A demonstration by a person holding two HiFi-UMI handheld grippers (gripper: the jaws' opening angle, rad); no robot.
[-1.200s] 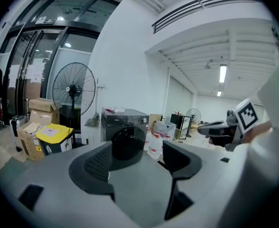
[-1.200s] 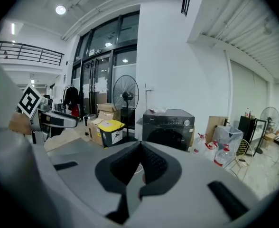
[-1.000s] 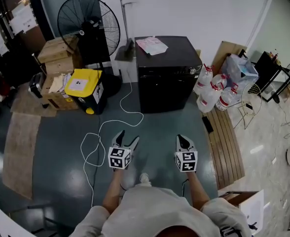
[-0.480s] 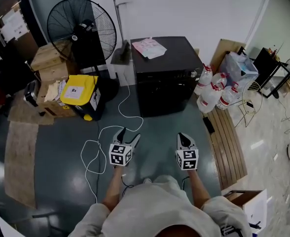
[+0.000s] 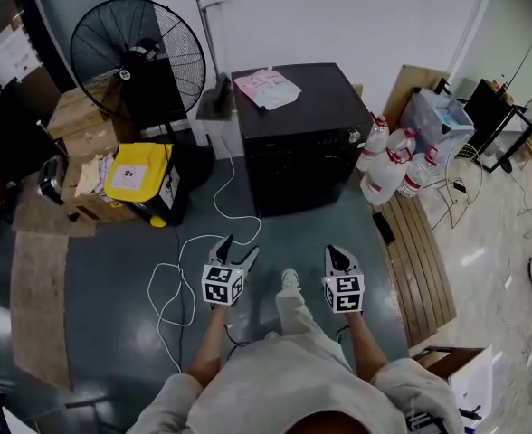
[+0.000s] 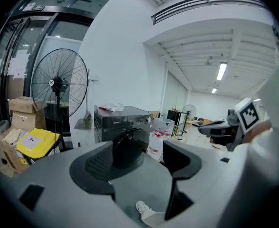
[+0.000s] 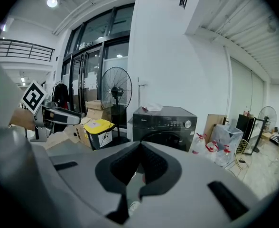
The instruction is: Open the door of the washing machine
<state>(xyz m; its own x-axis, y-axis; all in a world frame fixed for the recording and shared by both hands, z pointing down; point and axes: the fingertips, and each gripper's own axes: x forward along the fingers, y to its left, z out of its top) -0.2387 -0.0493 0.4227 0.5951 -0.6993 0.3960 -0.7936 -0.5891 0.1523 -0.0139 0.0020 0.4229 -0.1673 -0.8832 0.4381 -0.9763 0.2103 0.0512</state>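
A black front-loading washing machine (image 5: pixel 298 134) stands against the white wall, with its round door (image 7: pixel 164 139) closed. Papers (image 5: pixel 266 87) lie on its top. Both grippers hang over the grey floor well short of the machine, touching nothing. My left gripper (image 5: pixel 235 252) is open with nothing between its jaws, and in the left gripper view (image 6: pixel 138 161) the machine (image 6: pixel 124 126) shows through the gap. My right gripper (image 5: pixel 335 257) is shut on nothing, and its pads (image 7: pixel 151 163) meet at the tip below the machine (image 7: pixel 167 122). A shoe (image 5: pixel 289 279) is between the grippers.
A standing fan (image 5: pixel 126 52), cardboard boxes (image 5: pixel 80 125) and a yellow-lidded bin (image 5: pixel 137 172) are left of the machine. A white cable (image 5: pixel 194 242) loops over the floor by my left gripper. Water jugs (image 5: pixel 388 165) and a wooden slatted board (image 5: pixel 420 260) are on the right.
The person has stepped toward the machine and a foot now shows between the grippers. Both grippers hold the same pose, and the door stays closed.
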